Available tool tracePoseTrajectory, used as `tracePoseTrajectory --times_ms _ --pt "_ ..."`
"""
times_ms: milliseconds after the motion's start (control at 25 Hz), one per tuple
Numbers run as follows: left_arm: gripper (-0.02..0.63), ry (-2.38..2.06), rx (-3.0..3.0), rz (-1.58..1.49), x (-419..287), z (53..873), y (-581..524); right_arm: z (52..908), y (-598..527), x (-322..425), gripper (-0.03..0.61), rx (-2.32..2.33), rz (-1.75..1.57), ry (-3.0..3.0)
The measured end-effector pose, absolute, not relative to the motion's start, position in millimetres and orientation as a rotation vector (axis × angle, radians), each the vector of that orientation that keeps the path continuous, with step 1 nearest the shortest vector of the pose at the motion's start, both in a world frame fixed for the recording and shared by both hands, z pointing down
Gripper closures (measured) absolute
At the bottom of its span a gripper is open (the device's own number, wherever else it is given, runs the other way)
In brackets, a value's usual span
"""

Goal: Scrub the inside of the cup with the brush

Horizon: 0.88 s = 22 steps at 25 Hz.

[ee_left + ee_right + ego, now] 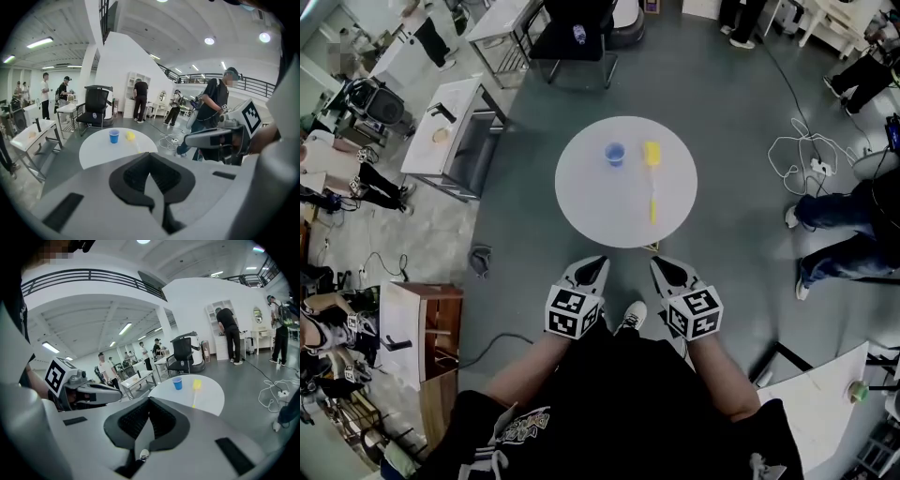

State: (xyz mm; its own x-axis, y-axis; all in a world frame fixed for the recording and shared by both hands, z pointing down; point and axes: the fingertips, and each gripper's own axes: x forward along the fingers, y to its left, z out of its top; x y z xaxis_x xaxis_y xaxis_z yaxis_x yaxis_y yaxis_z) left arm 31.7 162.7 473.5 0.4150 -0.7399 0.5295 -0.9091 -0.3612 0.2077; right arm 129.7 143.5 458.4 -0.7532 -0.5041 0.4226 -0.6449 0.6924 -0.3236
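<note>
The small blue plastic cup (615, 154) stands upright, mouth up, on the far half of the round white table (581, 202). The yellow long-handled brush (652, 183) lies just to its right, apart from it, with its head at the far end and its thin handle pointing toward the near edge.

Both tools hang at the near side of the table, close to the person's body and well apart from the 2 things. The left gripper (598, 265) has its jaws pressed together with nothing between them, and the right gripper (664, 265) is closed and empty in the same way.

No brush is in the cup and neither is held. This fits either a moment ahead of the scrubbing or 1 after both were set down. The cup's inside is too small to judge for cleanliness.
</note>
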Motion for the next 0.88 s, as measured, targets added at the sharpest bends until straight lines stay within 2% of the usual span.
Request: tracePoseTrajectory --times_ms 880 --pt "0.607 -1.416 2.200 0.471 20.6 472.0 177.7 455.8 154.9 115.0 0.557 0.893 0.654 -2.606"
